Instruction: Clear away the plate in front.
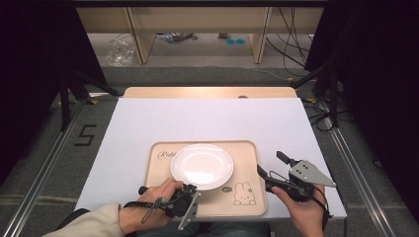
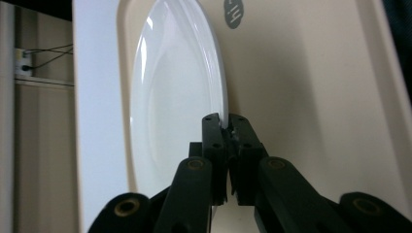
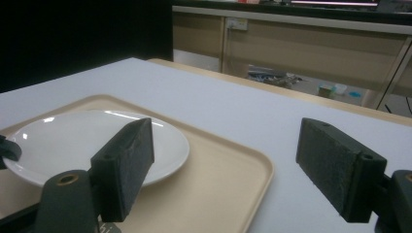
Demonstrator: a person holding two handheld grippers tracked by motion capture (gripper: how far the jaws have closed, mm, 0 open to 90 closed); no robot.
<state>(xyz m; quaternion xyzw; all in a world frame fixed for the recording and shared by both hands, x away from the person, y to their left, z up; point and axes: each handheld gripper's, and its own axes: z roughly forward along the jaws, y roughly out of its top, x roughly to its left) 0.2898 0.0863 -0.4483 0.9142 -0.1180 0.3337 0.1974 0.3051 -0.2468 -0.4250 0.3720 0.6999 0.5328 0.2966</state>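
High view: a white plate [image 1: 201, 166] lies on a beige tray [image 1: 247, 163], left gripper [image 1: 190, 190] at its near rim. Left gripper view: jaws pinch the plate's edge. Right gripper view: right gripper [image 3: 243, 167] gapes wide, empty, beside the tray's right side.

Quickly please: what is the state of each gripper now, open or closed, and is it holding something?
Left gripper: closed on the near rim of the white plate, which lies on the beige tray.
Right gripper: open, holding nothing.
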